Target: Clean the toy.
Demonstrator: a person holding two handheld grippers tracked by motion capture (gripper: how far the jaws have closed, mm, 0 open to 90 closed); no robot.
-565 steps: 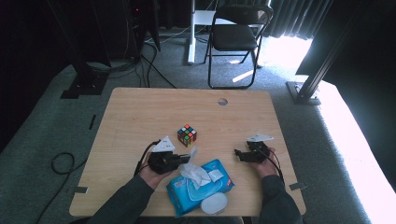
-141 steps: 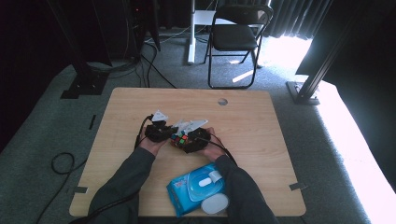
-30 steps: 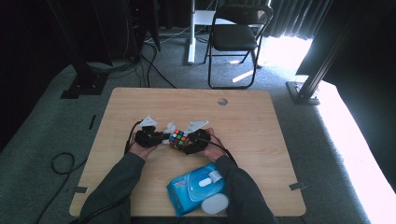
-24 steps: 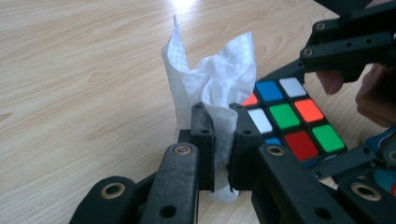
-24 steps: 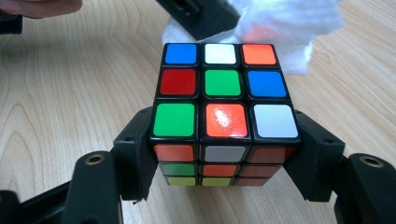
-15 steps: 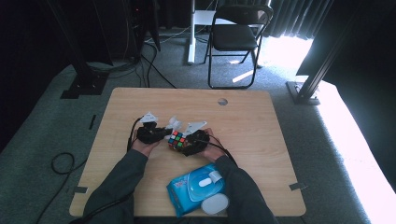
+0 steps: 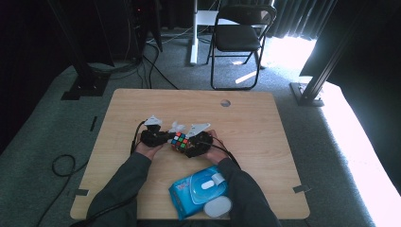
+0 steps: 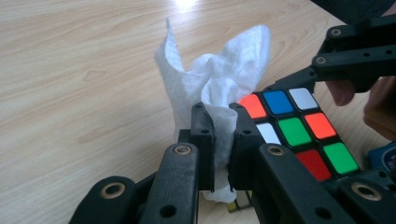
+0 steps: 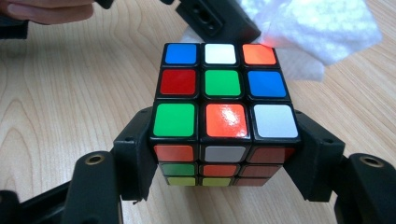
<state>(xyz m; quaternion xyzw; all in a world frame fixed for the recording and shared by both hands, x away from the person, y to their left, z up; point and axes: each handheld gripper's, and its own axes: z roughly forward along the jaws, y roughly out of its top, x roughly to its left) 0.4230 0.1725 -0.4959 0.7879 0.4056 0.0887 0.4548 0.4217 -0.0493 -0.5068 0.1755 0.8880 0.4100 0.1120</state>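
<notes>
Since 1 second ago nothing's shifted: my right gripper still clamps the cube at table center, left gripper pinches the wipe beside it. I'd say wiping is underway.

No legible text (wipes pack too blurred)

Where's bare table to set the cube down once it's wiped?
Bare wood lies right of the right gripper, toward the table edge, and beyond the cube toward the cable hole. The near edge is crowded by the wipes pack.
</notes>
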